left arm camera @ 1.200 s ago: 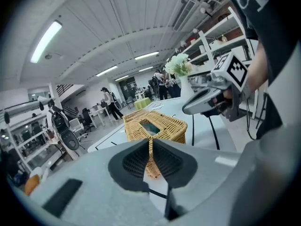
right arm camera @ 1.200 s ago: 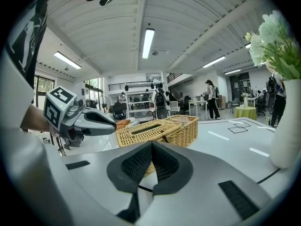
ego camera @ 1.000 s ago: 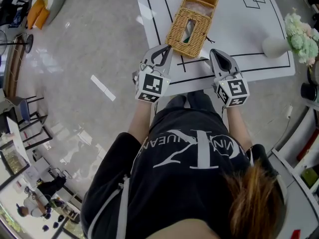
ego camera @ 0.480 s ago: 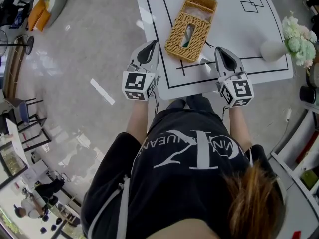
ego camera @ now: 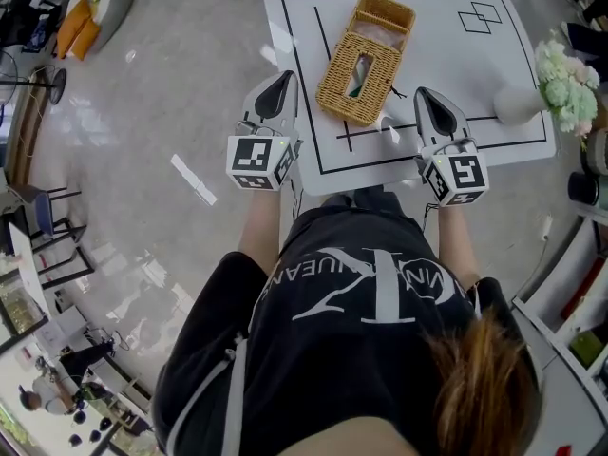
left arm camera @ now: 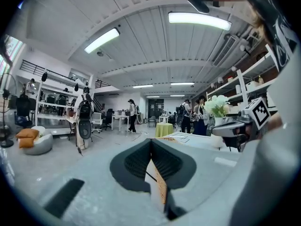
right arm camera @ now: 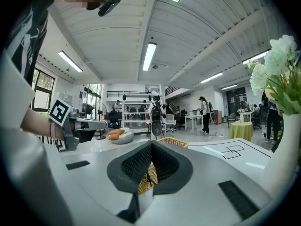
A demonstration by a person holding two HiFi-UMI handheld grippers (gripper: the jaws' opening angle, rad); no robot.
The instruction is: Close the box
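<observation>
The wicker box (ego camera: 366, 60) lies slanted on the white bench (ego camera: 446, 50), just beyond the 2 grippers and between them. The left gripper (ego camera: 282, 79) hangs at the bench's left edge, near the box's left side, jaws clenched together on nothing. The right gripper (ego camera: 425, 98) hovers near the box's right corner, jaws likewise closed and empty. 1 vase (ego camera: 513, 103) stands far right.

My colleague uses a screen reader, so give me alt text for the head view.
Seen from above, a person in a black T-shirt holds two shut grippers, the left gripper and the right gripper, flanking a wicker box on a white table. A vase of pale flowers stands at the table's right edge.
</observation>
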